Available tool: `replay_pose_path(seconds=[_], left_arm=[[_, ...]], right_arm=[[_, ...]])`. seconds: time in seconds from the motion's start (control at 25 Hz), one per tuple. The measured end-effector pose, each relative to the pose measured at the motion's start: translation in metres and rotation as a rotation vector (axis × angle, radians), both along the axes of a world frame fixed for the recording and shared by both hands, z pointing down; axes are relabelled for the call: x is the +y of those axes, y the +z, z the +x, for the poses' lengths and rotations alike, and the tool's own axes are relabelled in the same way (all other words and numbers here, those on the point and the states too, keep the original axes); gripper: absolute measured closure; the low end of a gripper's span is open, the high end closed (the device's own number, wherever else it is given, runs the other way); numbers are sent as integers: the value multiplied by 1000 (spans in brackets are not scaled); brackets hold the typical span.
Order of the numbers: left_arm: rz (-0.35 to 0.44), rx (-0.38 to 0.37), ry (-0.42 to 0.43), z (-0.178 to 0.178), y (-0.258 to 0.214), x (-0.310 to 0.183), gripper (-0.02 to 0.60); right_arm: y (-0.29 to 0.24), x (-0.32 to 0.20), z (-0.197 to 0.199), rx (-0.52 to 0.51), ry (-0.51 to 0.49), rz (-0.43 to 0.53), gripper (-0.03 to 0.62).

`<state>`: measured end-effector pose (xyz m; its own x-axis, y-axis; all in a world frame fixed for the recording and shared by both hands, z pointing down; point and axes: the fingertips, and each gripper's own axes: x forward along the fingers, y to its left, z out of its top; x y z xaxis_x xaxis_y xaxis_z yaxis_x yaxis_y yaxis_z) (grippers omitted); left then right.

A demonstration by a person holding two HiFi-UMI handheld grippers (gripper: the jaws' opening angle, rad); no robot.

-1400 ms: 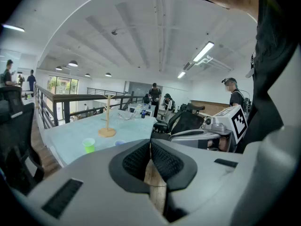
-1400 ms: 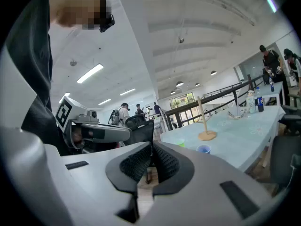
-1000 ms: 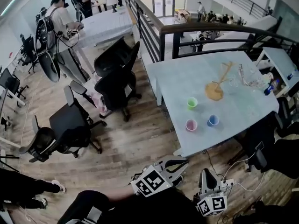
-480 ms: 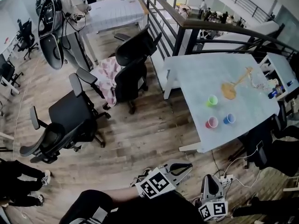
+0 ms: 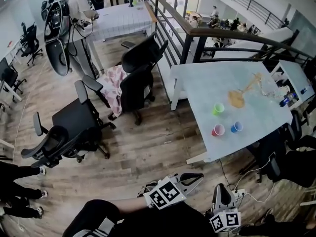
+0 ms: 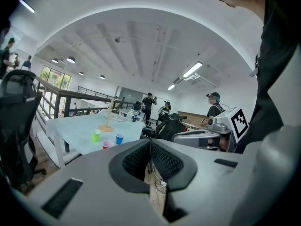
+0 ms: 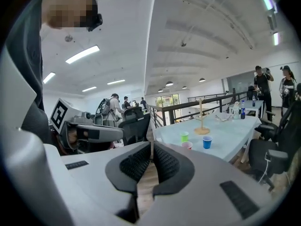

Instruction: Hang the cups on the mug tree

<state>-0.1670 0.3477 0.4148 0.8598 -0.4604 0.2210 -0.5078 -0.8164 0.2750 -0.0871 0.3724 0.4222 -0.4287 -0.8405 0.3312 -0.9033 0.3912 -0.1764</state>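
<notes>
Wood-plank flooring fills most of the head view, with black office chairs (image 5: 136,80) scattered about and a pale table (image 5: 197,90) standing well off toward the upper right, beside a dark railing (image 5: 207,31). On that table three cups stand upright and close together near the front edge: a green cup (image 5: 218,108), a pink cup (image 5: 217,130) and a blue cup (image 5: 237,127), the last two just beside each other. Behind them is the wooden mug tree (image 5: 237,98), its round base flat on the table and its stem appearing to slant up to the right in this wide view. No cup hangs on it, so the task looks not yet begun. The left hand-held gripper (image 5: 196,176) and the right hand-held gripper (image 5: 221,187) sit low at the bottom edge, close to the person's body and well apart from the table. Each one's own view shows its ribbed pads (image 6: 163,162) pressed together with nothing between them, only floor beyond. Carrying them closed and aimed toward the table suits an approach. Nothing is within reach, and I judge the person must come nearer before either opens on a cup.
</notes>
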Motion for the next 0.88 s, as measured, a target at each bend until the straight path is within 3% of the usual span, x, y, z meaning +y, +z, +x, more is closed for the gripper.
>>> replay_pose_path(seconds=[0.36,0.64,0.88], left_arm=[[110,-70,-2,87,-26,33,558],[115,-114,21,159,-24,54,558],[96,-153,31,192,-19,69,559]], right_arm=[[-20,27,91,-68,20,108,553],[-16,44,156,-72,21,115,553],[-10,54,188,-101,27,88,553]])
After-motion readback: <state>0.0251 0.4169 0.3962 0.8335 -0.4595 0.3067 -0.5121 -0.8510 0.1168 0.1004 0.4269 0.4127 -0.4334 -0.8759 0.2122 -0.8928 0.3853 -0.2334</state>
